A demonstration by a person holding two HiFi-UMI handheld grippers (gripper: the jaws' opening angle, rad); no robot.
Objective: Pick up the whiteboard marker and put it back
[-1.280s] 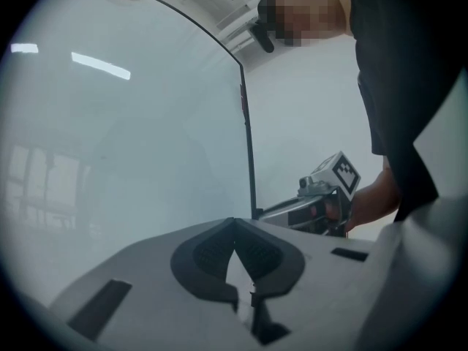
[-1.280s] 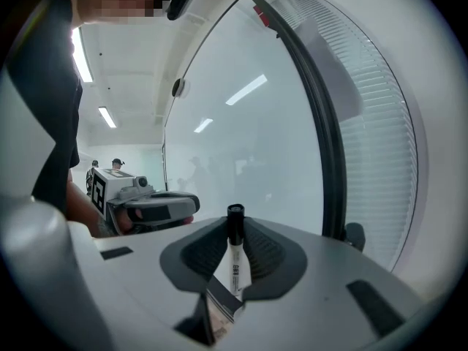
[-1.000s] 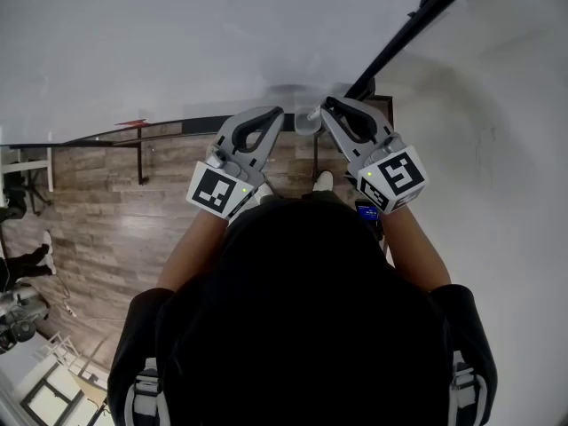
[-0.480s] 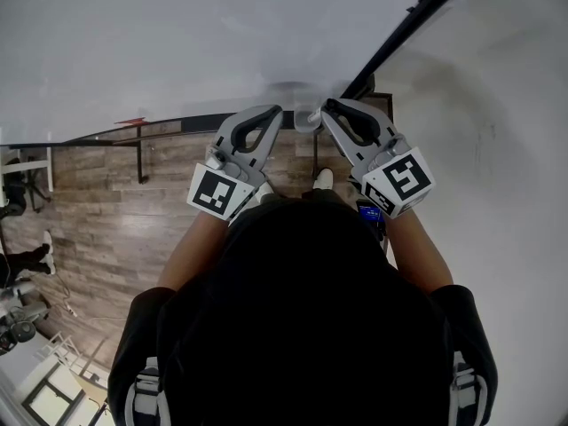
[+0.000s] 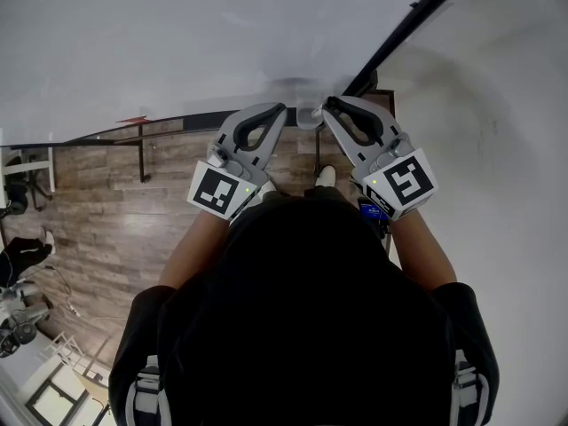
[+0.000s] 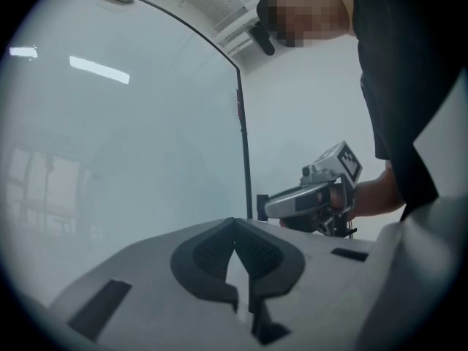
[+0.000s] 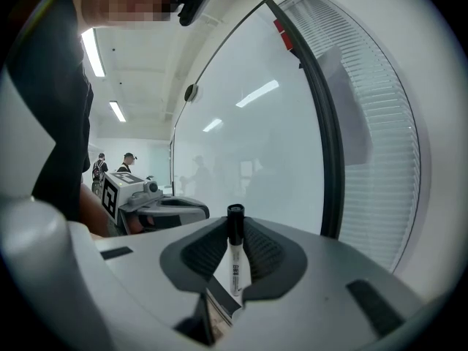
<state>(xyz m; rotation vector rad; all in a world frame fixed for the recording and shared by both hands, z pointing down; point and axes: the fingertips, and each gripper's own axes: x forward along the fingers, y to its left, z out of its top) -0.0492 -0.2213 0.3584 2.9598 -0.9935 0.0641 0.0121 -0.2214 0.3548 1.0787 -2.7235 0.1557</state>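
The right hand-held gripper point(image 7: 234, 229) is clamped on the whiteboard marker point(image 7: 235, 265), whose long axis runs along the jaws, black cap toward the whiteboard point(image 7: 256, 137) just ahead; the left hand-held gripper point(image 6: 234, 229), jaws together, holds nothing.

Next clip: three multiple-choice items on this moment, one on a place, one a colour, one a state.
1. Where is the whiteboard marker? A on the floor; B between the right gripper's jaws; C on a shelf.
2. Its cap's colour? A red; B green; C black.
3. The left gripper's jaws? A together, empty; B wide apart; C gripping cloth.
B: it stands upright between the pads. C: black over a white barrel. A: they touch, nothing held.
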